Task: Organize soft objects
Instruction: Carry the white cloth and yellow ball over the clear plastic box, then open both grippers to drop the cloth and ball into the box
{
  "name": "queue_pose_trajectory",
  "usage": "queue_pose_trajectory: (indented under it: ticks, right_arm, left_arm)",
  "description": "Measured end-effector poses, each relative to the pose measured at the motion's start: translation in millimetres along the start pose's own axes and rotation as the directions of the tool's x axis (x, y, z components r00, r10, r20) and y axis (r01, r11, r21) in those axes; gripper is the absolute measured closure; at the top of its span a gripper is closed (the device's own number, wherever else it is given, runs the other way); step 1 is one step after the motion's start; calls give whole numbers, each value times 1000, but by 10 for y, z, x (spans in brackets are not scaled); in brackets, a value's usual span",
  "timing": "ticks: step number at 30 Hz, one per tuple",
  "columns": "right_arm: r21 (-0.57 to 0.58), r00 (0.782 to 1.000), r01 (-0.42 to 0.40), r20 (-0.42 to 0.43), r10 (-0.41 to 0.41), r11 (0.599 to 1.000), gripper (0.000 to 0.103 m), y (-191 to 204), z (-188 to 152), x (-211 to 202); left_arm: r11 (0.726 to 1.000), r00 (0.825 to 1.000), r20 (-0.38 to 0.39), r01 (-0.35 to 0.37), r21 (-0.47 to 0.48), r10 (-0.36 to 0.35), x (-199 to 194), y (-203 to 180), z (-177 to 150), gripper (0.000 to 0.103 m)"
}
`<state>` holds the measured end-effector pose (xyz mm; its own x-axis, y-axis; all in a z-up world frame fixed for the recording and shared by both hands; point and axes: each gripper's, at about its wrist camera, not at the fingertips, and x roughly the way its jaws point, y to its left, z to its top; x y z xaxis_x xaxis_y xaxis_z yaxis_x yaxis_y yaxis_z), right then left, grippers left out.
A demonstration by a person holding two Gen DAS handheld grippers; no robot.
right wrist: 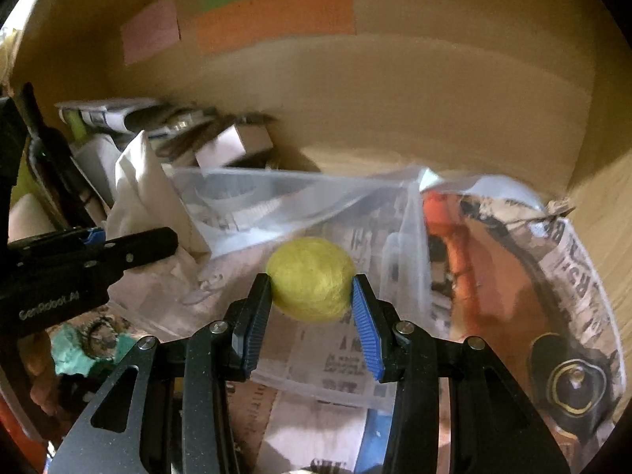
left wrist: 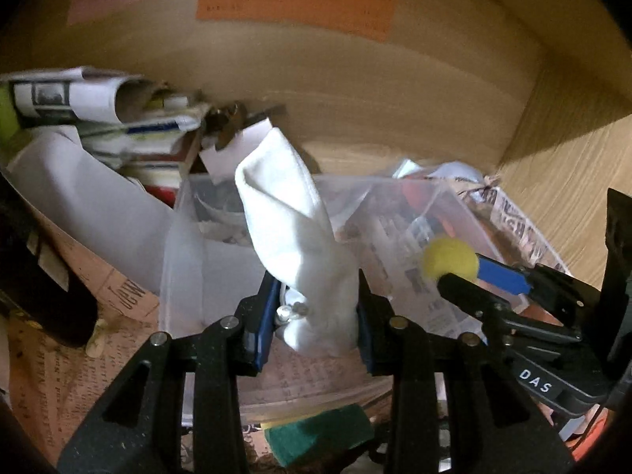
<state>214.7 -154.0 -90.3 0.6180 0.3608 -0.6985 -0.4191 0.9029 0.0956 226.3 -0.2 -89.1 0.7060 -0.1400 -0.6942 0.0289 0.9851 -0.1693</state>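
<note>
White sock (left wrist: 292, 237) pinched in my left jaws, yellow felt ball (right wrist: 311, 278) squeezed in my right. Sock flops forward; could snag the clear bin (left wrist: 205, 260) rim.

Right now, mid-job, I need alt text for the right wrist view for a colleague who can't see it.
The right gripper is shut on a yellow felt ball, held above a clear plastic bin lined with newspaper. At the left edge the left gripper pinches a white cloth; orange, green and pink paper labels are stuck on the cardboard wall behind.
</note>
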Motion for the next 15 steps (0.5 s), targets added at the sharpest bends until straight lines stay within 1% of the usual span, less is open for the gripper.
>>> queue_pose_trajectory:
  ticks: [2,3,4,6,7,9,11,14,15]
  right_arm:
    - [6,1000,-5,-15,5,1000,64,0,-12,44]
    - [3,1000,-3,-14,3,1000,64,3,-20,44]
    - [1,1000,2,-12,-2,1000,64,12,-16,43]
    - [-6,1000,5,-15,-5,1000,63,23,-20,29]
    - [-7,1000,5,-17,-6,1000,62,29,-19,29]
    - [-10,1000,6,-15,-7,1000,57,32,-21,10]
    - [-11,1000,7,-2,-7,1000,46,32,-7,-20]
    - [-18,999,7,31,-6,1000,39,51,17,-134]
    - [-21,999,7,44,-7,1000,38,58,24,-190]
  left_arm:
    - [1000,1000,-14,-3,-1,3,51,7,-27,68]
    - [1000,1000,-24,-3,-5,3,78,18,-30,66]
    - [1000,1000,-31,-4,-12,4,94,28,-30,60]
    - [1000,1000,-31,-1,-18,0,98,47,-43,54]
    - [1000,1000,-28,-1,-20,1,59,73,-51,48]
    - [1000,1000,-13,-4,-23,3,15,85,-48,41]
    - [1000,1000,2,-6,-22,6,-51,81,-53,38]
    - [1000,1000,26,-11,-18,12,-186,83,-50,34]
    - [1000,999,38,-15,-17,15,-233,78,-44,31]
